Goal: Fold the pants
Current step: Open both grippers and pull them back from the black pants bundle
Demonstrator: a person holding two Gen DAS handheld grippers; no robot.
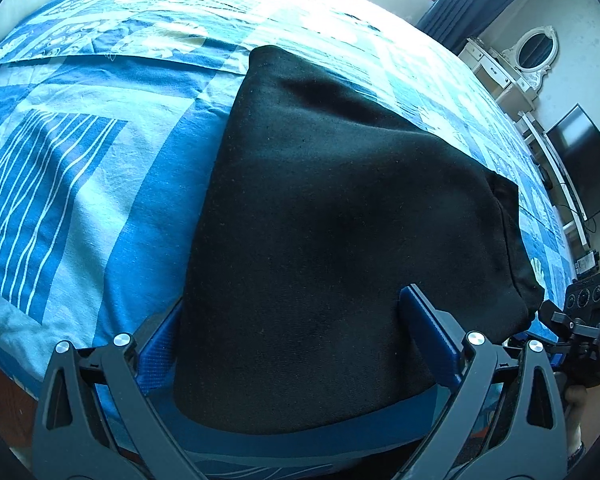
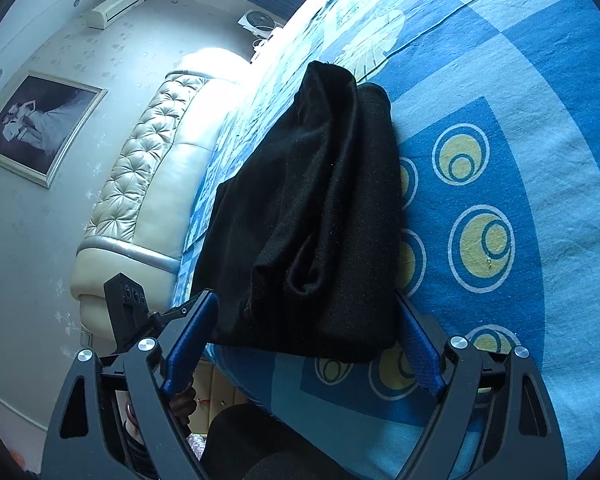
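Bed sheet (image 1: 100, 184), blue patchwork print, fills most of both views; the wooden bed edge shows at the lower left of the left wrist frame.

Pants (image 1: 324, 240), black, lie on the sheet in a folded bundle at frame centre in both views, near the bed's edge. In the right wrist view the bundle (image 2: 320, 216) shows loose layers with a rolled pocket of cloth sagging at its near end.

Left gripper (image 1: 296, 340): jaws spread wide, the near end of the bundle lying between them; the left pad is partly hidden behind the cloth, so contact there cannot be told.

Right gripper (image 2: 308, 344): jaws spread, blue pads either side of the bundle's near edge, not visibly pressing.

Risks, as judged:
- Bundle sits close to the bed edge; a nudge from either finger could drag it off.
- Loose upper layer may slide and undo the fold.
- A pad could snag cloth on withdrawal.
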